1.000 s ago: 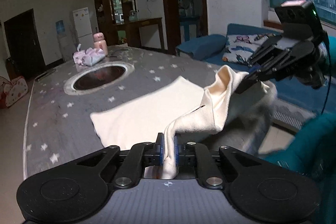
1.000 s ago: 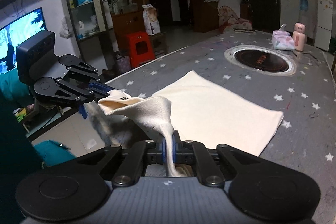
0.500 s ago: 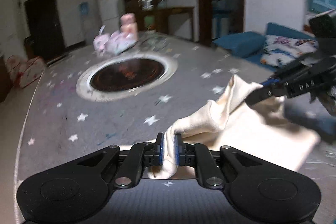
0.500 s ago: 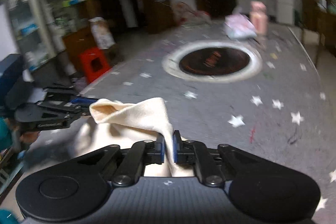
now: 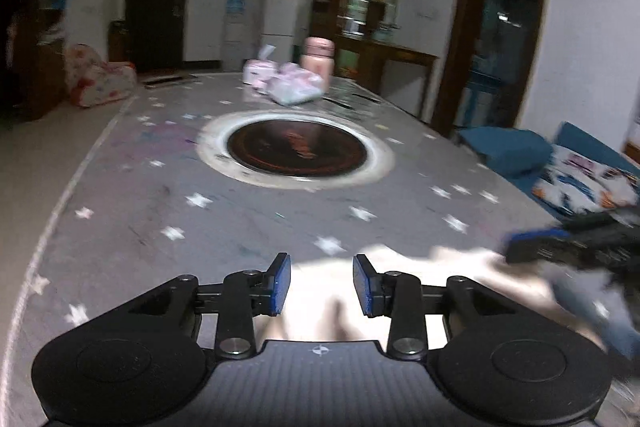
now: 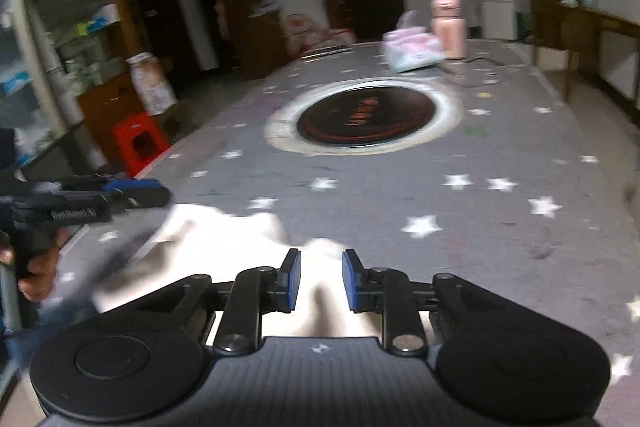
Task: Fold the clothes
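Observation:
A cream cloth [image 5: 320,307] lies folded over on the grey star-patterned table [image 5: 160,195]. My left gripper [image 5: 321,267] hangs just above its far edge. The jaws are opening, with the cloth below the gap and neither blue pad pressing on it. In the right wrist view the same cloth [image 6: 224,239] spreads to the left under my right gripper [image 6: 319,267]. Those jaws are opening too, and the pads are off the fabric. Each gripper shows in the other's view: the right gripper [image 5: 560,247] at the cloth's right end, the left gripper [image 6: 132,191] at its left end, held by a hand [image 6: 36,267].
A round dark hotplate [image 5: 298,149] is set into the table beyond the cloth. A pink flask [image 5: 318,61] and tissue packs [image 5: 294,87] stand at the far end. A blue sofa [image 5: 512,147] is off the right side, a red stool [image 6: 138,143] off the left.
Both grippers carried the pinched cloth edge forward and down onto the table. Their jaws then opened and let go of the cloth, which now lies flat.

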The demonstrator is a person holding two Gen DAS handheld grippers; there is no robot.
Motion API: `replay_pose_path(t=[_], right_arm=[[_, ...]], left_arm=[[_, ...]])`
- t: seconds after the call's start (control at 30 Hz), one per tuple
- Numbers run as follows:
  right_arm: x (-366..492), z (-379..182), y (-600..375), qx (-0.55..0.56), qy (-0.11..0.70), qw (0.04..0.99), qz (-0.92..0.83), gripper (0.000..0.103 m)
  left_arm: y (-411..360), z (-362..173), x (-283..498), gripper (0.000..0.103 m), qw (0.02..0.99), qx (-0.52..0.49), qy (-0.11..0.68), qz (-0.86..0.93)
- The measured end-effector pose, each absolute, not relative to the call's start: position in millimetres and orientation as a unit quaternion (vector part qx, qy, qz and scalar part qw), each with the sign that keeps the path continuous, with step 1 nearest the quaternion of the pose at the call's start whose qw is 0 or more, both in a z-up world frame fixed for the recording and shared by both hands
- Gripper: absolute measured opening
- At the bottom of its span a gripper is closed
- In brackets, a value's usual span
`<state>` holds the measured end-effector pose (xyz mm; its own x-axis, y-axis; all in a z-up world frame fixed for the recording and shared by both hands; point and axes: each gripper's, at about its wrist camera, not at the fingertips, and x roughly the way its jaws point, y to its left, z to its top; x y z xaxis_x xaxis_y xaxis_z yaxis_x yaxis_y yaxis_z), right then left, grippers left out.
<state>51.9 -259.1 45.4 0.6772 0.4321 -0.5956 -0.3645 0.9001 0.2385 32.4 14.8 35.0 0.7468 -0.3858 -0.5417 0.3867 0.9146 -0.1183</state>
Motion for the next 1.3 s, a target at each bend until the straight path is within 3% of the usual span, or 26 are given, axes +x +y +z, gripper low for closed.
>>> replay_pose_path(t=[0.2, 0.27, 0.37, 0.6, 0.87, 1.13, 1.3], right_arm=[[70.3, 37.2, -225.4, 0.037, 0.356, 0.902, 0.241, 0.022], [79.6, 26.7, -219.6, 0.037, 0.366, 0.900, 0.234, 0.022], [84.3, 13.9, -212.4, 0.024, 0.369, 0.901, 0.227, 0.022], [74.8, 12.8, -202.2, -0.028, 0.362, 0.903, 0.230, 0.023], [39.7, 14.2, -198.8, -0.053, 0.359, 0.897, 0.253, 0.023], [21.7, 35.9, -213.5, -0.013, 0.345, 0.901, 0.262, 0.023], [46.3, 33.6, -224.8, 0.022, 0.358, 0.907, 0.220, 0.023]], left_arm=[[13.5, 21.0, 5.3, 0.060, 0.939, 0.020, 0.294, -0.177], [18.3, 14.2, 3.5, 0.063, 0.937, 0.008, 0.307, -0.168], [23.6, 0.3, 8.1, 0.063, 0.923, -0.012, 0.346, -0.169], [27.7, -1.3, -7.2, 0.058, 0.912, -0.029, 0.358, -0.199], [32.8, 3.8, -46.2, 0.059, 0.902, -0.015, 0.367, -0.225], [32.3, 45.8, -39.6, 0.059, 0.920, -0.027, 0.315, -0.232], [2.7, 46.8, -1.7, 0.053, 0.912, -0.049, 0.314, -0.261]])
